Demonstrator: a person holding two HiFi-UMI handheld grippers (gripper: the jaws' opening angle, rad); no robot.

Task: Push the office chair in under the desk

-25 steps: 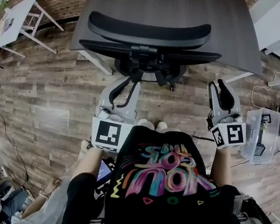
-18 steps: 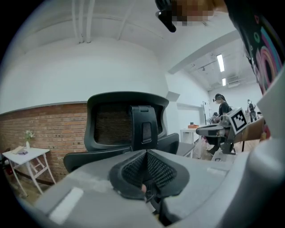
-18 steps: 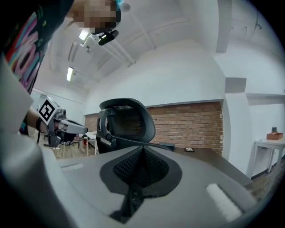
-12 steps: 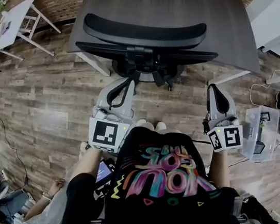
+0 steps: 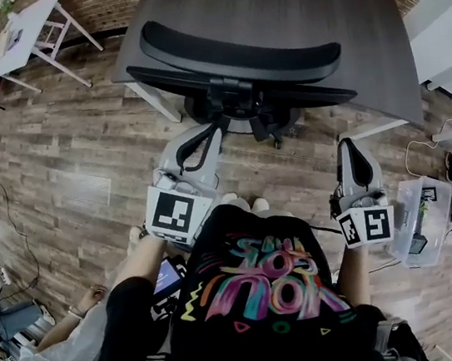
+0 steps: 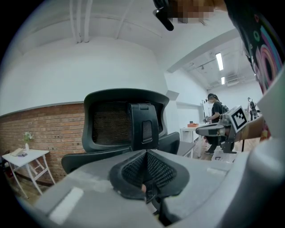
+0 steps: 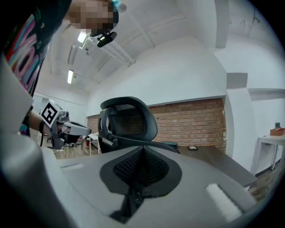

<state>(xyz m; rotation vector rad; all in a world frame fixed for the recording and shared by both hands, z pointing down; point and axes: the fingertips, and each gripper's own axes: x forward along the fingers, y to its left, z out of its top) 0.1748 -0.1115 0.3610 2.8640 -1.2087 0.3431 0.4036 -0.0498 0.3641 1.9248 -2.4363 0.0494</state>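
Open room: the wooden floor (image 5: 82, 172) lies bare to the left of the office chair (image 5: 241, 55), as far as a small white table (image 5: 27, 28) near the brick wall. A narrower strip of floor runs between the chair's rear and the person's feet. The chair stands at the near edge of the desk (image 5: 329, 25), back towards the person. In the head view its black backrest overlaps the dark desk top and its base sits below that edge. A white desk leg (image 5: 155, 102) stands just left of the base. To the right, white furniture (image 5: 448, 33) closes in the space beside the desk. Cables trail over the floor at the far left and right edges.

Containers: a clear plastic bin (image 5: 422, 226) sits on the floor just right of the right gripper (image 5: 353, 146). It holds dark items that I cannot identify, and a square marker tag shows at its far rim.

Pose: both grippers are held out in front of the torso, marker cubes towards the person, well apart from each other. The left gripper (image 5: 206, 134) angles inward at the chair's rear column, and the right one points at the desk's near edge, right of the chair. Neither touches the chair; each gripper view shows the backrest some way ahead. Tongs: on both, the jaws are fully together, textured pads meeting, with nothing between them. Another person in light clothing (image 5: 57, 344) is low at the left.
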